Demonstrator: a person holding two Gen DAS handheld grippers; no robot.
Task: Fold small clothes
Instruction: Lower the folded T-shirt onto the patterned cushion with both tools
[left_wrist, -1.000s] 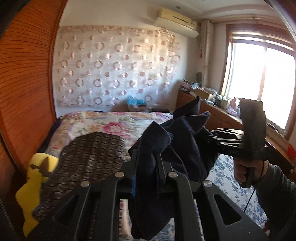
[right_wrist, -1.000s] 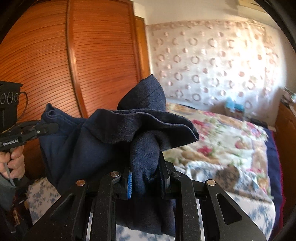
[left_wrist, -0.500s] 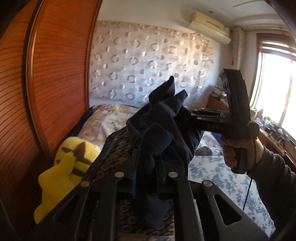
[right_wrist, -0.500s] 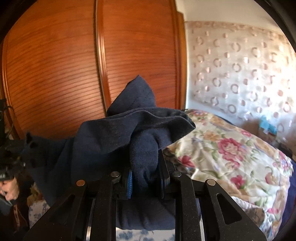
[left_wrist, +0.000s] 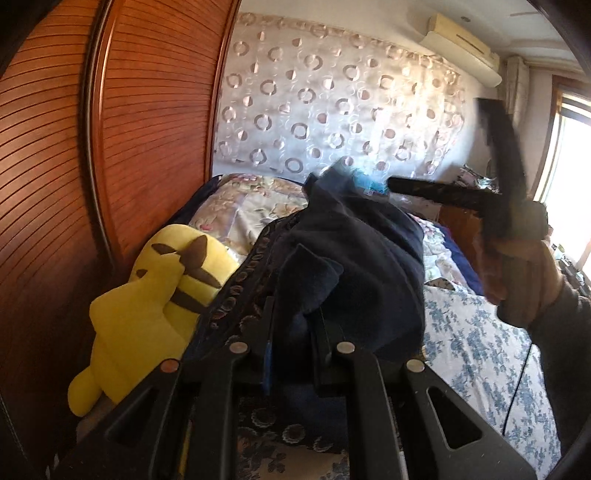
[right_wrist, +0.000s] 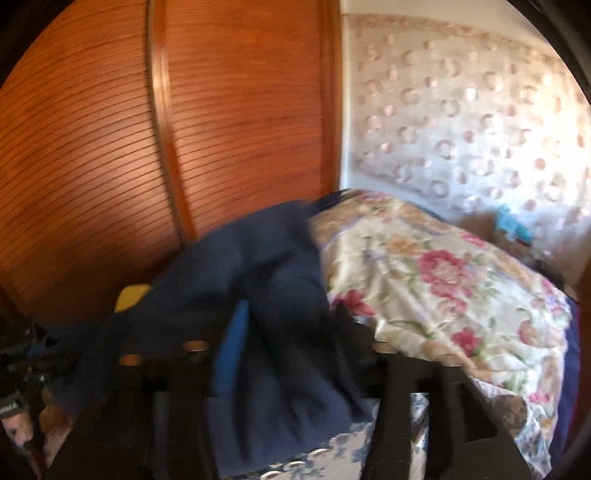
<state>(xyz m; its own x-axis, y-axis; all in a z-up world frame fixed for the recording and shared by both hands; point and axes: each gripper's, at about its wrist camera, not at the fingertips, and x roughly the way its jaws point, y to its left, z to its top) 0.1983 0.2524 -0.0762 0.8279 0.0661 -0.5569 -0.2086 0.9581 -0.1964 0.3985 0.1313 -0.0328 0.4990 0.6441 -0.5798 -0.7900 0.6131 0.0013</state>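
Note:
A dark navy garment (left_wrist: 354, 266) is bunched up and held over the bed. My left gripper (left_wrist: 293, 347) is shut on a fold of it. My right gripper (right_wrist: 288, 343) has its jaws wider apart, with the navy garment (right_wrist: 266, 288) slumping between and over them; the view is blurred. In the left wrist view the right gripper (left_wrist: 399, 183) sits at the right, held by a hand, with its tip at the cloth's far edge.
A yellow plush toy (left_wrist: 147, 295) lies at the left by the wooden wardrobe doors (left_wrist: 110, 147). A dark patterned mat (left_wrist: 251, 266) and a floral quilt (right_wrist: 443, 288) cover the bed. A blue-flowered sheet (left_wrist: 480, 354) lies at the right.
Both grippers have dropped lower and swung left toward the wardrobe. The right gripper's jaws have spread and the garment has sagged down from its raised peak.

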